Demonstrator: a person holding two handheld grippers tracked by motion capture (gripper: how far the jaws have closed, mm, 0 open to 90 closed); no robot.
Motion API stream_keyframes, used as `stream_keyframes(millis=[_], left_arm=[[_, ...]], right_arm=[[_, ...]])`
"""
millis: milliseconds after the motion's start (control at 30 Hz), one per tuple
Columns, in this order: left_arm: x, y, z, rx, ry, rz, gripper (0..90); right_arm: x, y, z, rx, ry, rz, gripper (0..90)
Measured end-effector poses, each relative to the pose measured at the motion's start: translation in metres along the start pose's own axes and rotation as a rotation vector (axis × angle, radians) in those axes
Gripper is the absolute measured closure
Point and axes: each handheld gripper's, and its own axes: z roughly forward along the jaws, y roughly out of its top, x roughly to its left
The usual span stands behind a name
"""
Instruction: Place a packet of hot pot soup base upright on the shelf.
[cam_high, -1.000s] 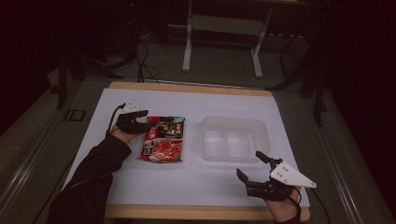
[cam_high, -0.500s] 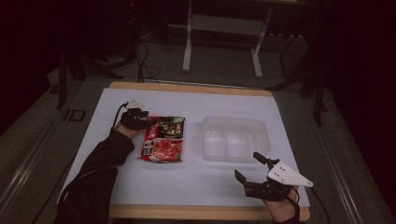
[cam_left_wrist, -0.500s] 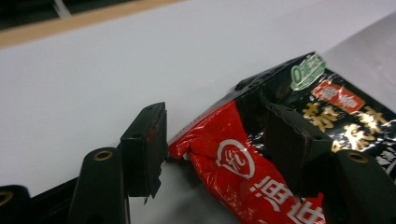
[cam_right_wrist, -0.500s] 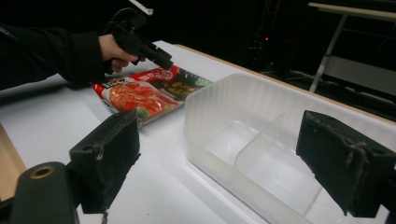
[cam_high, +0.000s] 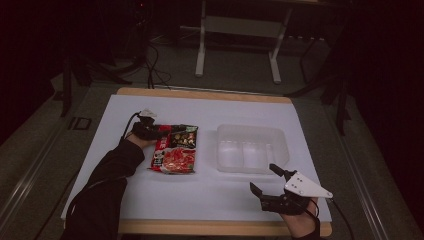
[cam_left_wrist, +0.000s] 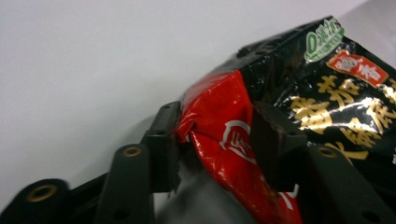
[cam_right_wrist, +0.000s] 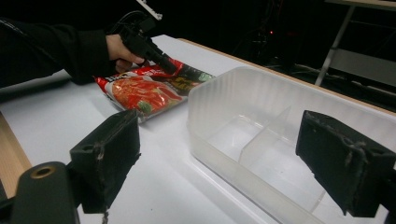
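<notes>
A red and black noodle packet (cam_high: 176, 152) lies flat left of the table's middle. My left gripper (cam_high: 165, 132) is at the packet's far left corner. In the left gripper view the gripper (cam_left_wrist: 217, 140) has its jaws pressed on either side of the creased red corner of the packet (cam_left_wrist: 327, 93). My right gripper (cam_high: 262, 176) stands open near the front right edge with nothing between its jaws. The right gripper view shows this gripper (cam_right_wrist: 224, 154) facing the packet (cam_right_wrist: 140, 91) and a clear container (cam_right_wrist: 280, 79).
The clear plastic container (cam_high: 252, 131), divided into compartments, sits right of the packet on the white table top (cam_high: 200, 195). A wooden edge runs along the table's front and back. Table legs and cables stand on the dark floor behind.
My left gripper has slid right along the table onto the packet's far left corner and its jaws have come in on it. The right gripper has hardly moved.
</notes>
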Motion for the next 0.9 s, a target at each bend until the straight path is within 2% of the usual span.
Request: stream_keyframes(millis=[167, 367, 600, 900], left_arm=[[-0.006, 0.004, -0.001, 0.038, 0.029, 0.039, 71.2], [-0.012, 0.008, -0.002, 0.05, 0.062, 0.056, 76.9], [-0.015, 0.01, -0.005, 0.002, 0.065, 0.019, 83.5], [-0.024, 0.017, -0.018, -0.061, 0.073, 0.047, 85.2]], right_arm=[[0.0, 0.0, 0.001, 0.003, 0.004, 0.004, 13.8], [0.0, 0.0, 0.001, 0.004, 0.007, 0.006, 14.0], [-0.002, 0.0, 0.0, 0.004, 0.005, 0.015, 14.3], [-0.002, 0.002, -0.003, -0.006, -0.004, 0.019, 14.4]])
